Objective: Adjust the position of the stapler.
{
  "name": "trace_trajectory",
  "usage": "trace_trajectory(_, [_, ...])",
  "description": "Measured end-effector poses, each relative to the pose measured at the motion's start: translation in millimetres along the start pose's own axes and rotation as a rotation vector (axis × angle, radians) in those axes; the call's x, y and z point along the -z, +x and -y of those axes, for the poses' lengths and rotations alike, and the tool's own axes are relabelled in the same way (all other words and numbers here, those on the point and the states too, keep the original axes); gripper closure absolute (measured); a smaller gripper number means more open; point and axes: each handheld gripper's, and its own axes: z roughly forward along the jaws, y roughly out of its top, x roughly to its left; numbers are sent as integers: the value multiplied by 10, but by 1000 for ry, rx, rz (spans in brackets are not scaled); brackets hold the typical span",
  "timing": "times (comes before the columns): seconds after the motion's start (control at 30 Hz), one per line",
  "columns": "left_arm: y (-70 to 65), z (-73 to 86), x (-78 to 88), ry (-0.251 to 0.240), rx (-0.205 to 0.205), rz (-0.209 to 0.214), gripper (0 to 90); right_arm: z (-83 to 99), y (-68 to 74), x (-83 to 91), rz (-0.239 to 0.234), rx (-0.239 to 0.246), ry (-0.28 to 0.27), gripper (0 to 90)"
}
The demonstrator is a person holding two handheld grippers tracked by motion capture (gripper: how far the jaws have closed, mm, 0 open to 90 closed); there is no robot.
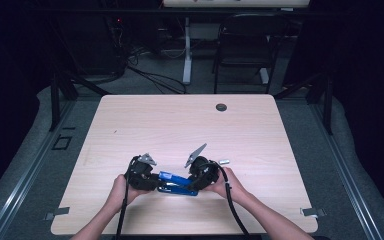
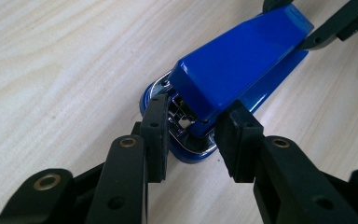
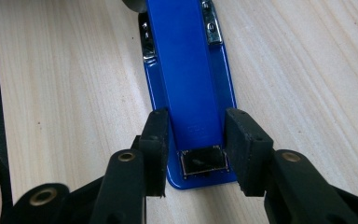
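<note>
- A light wooden bench (image 1: 180, 125) with rounded corners stood in a dark room.
- On the left, the person's left hand (image 1: 120, 190) held the black left gripper (image 1: 152, 181) low over the near part of the bench.
- In the left gripper view, its jaws pinched the hinge end of a shiny blue plastic stapler (image 2: 233, 79), one black pad (image 2: 156, 135) on each side, right by the silver metal part.
- The blue stapler (image 1: 175, 182) lay flat on the bench between the two grippers, near the front edge and a bit left of the middle.
- In the right gripper view, the stapler (image 3: 186, 84) pointed straight away from the camera, with its flat blue base on the wood.
- The right gripper's (image 1: 192, 185) jaws sat on both sides of the stapler's front end, and the pads (image 3: 158, 149) touched its blue top arm.
- On the right, the person's right hand (image 1: 225, 185) held that gripper, and a black cable (image 1: 235, 210) trailed back from it.
- A small dark round cap (image 1: 221, 107) sat in the far part of the bench, well apart from the stapler.
</note>
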Motion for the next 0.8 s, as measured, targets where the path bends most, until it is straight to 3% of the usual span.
trace_trajectory(0.27, [3,-44,-6,-6,-23,1,652,-7,14,0,9,-15,7,618])
trace_trajectory(0.4, [0,-8,14,-6,-13,-4,677,-9,23,1,12,-13,10,620])
trace_trajectory(0.57, [-10,69,3,32,-7,-15,693,2,28,3,11,-16,6,623])
trace_trajectory(0.8, [-7,71,-28,15,14,-4,672,4,36,5,13,-18,9,626])
